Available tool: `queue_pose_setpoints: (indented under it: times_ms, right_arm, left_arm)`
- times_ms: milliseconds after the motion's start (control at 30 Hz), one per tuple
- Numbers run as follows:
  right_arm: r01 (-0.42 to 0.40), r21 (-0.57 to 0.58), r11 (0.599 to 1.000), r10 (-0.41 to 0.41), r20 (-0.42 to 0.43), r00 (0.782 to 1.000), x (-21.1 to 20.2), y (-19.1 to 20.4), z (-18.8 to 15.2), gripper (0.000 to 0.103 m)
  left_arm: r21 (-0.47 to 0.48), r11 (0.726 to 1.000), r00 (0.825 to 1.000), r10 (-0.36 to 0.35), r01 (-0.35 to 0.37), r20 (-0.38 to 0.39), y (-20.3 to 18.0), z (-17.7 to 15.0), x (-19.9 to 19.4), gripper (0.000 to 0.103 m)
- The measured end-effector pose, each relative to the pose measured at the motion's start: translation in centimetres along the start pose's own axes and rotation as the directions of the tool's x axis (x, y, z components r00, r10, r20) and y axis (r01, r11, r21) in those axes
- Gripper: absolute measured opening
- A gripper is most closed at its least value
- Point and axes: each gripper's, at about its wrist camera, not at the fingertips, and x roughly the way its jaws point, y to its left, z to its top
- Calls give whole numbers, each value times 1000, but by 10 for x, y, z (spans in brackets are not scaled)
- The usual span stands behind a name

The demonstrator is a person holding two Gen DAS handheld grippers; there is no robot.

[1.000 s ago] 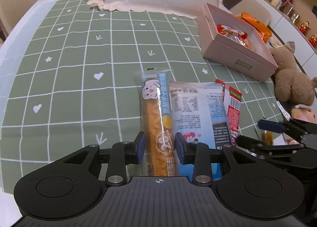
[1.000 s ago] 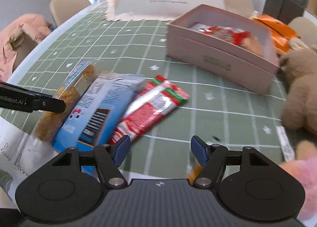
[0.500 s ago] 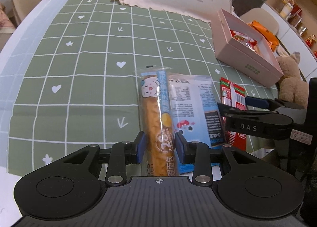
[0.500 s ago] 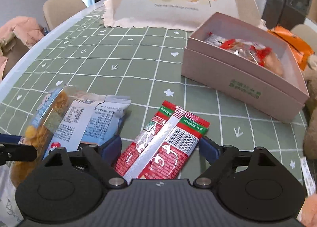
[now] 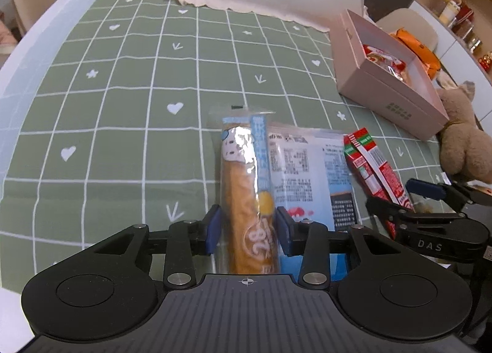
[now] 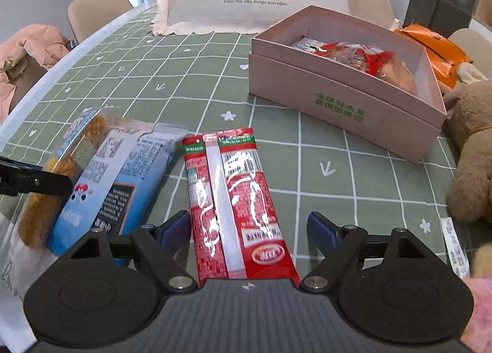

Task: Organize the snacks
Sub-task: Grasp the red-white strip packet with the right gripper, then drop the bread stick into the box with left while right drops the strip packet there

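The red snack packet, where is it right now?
The red snack packet lies flat on the green tablecloth, between the right gripper's open jaws, right of the blue packet.

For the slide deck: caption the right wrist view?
Open right gripper straddles red snack packet, pink box beyond.

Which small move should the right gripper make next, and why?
Probably close the right gripper on the red packet. The packet lies lengthwise between its open jaws, with gaps at both pads. The pink box, already holding snacks, stands ahead, open.
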Motion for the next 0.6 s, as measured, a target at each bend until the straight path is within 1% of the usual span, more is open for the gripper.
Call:
queue_pose_setpoints:
  times_ms: [100, 133, 167, 200, 267, 400, 500, 600]
  right_arm:
    - [-9, -12, 1000, 9, 14, 1000, 6, 5, 8, 83]
    - [-18, -17, 1000, 18, 10, 1000, 7, 7, 12, 80]
    - [-25, -29, 999, 25, 6, 1000, 6, 10, 15, 63]
    - [-32, -50, 998, 31, -5, 999, 4, 14, 18, 52]
    - [-47, -58, 997, 46, -16, 999, -4, 17, 19, 47]
    - [-105, -4, 994, 105, 3, 994, -29, 6, 16, 46]
    - [-89, 9, 996, 89, 36, 995, -51, -7, 13, 46]
    - [-46, 4, 999, 46, 70, 997, -66, -20, 10, 46]
  left_arm:
    - [17, 1000, 1000, 18, -18, 3, -5, 0, 1, 42]
    - [19, 1000, 1000, 21, -21, 3, -6, 0, 2, 42]
    - [18, 1000, 1000, 22, -22, 4, -6, 0, 2, 42]
    - [14, 1000, 1000, 22, -23, 5, -6, 0, 1, 42]
    - [8, 1000, 1000, 25, -25, 5, -6, 1, 2, 42]
    - [13, 999, 999, 31, -32, 4, -7, 0, 2, 42]
    - [23, 999, 999, 38, -38, 2, -9, 1, 2, 42]
    - [29, 999, 999, 46, -46, 3, -10, 0, 2, 42]
